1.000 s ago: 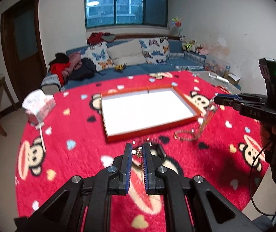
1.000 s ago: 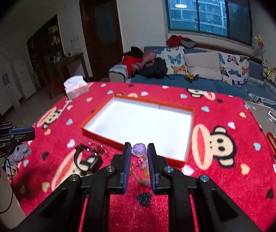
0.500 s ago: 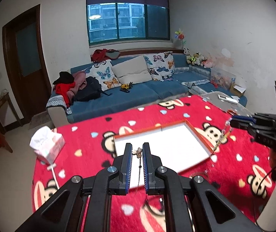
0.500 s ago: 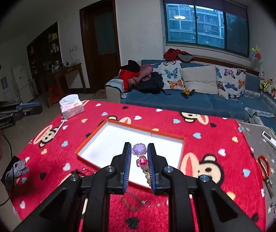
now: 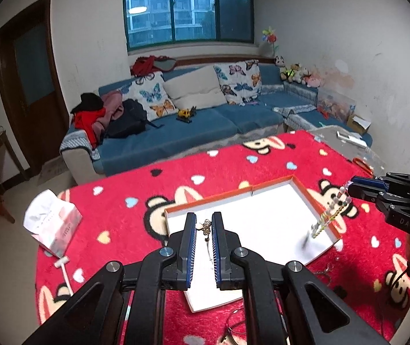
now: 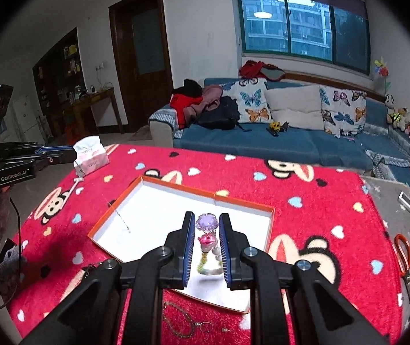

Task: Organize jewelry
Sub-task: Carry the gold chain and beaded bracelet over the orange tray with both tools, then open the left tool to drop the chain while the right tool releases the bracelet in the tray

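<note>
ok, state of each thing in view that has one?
left hand-held gripper: shut on thin gold pendant chain, hanging over the tray
right hand-held gripper: shut on purple-and-pink beaded bracelet, dangling
orange-rimmed white tray: nothing lying in it
pink tissue pack: tissue poking out
orange-handled scissors: lying closed

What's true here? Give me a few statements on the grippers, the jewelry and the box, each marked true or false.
1. The left gripper is shut on a thin chain. True.
2. The right gripper is empty. False: it is shut on a beaded piece topped by a purple crystal.
3. The box has an orange rim and a white inside. True.
4. The tissue pack lies in the box. False: it sits on the red cloth, apart from the box.
</note>
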Demonstrator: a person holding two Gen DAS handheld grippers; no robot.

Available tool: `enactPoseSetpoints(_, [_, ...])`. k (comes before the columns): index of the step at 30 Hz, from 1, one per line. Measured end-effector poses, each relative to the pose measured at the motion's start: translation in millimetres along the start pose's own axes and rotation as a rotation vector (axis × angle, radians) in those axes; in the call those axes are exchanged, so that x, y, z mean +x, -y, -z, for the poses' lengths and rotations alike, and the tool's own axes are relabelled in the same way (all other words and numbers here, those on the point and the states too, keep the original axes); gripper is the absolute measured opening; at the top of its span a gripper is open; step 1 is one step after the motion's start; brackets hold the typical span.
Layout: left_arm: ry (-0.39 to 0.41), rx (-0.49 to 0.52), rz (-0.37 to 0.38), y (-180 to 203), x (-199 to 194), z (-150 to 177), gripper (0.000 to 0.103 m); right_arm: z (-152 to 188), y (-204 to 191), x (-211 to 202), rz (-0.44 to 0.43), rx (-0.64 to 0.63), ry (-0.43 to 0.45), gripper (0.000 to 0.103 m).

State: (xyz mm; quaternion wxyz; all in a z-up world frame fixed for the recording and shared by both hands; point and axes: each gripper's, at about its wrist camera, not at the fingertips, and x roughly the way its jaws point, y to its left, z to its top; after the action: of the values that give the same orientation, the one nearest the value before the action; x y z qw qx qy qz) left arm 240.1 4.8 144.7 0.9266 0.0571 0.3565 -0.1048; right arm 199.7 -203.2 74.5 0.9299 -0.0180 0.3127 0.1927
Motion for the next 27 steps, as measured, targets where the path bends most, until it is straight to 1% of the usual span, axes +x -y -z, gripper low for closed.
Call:
enactPoseSetpoints(5, [-0.056,-0.01,0.008,-2.6,32.0,15.5,0.011,10.0,5.3,14.8,0.013,0.017,-0.04,0.019])
enactPoseSetpoints(13, [-0.171,-0.042,0.032,-6.9,84.5,50.1,0.011,31.0,11.9,39.1,0.064,0.017,-0.122,0.019])
enactPoseSetpoints(19, [-0.268,-0.035,0.033,-2.0,121.6,79.7,0.011,47.7,13.2,54.2,0.062,0.031,-0.178,0.019])
enactPoseSetpoints(22, [-0.301,-0.023,0.032,1.2,135.4,93.8,0.011,53.7,13.3,59.3,0.058,0.039,-0.199,0.019])
enactPoseSetpoints(27, [-0.341,-0.03,0.026,3.0,148.5,106.4,0.012,60.5,10.7,63.3,0.044,0.042,-0.223,0.02])
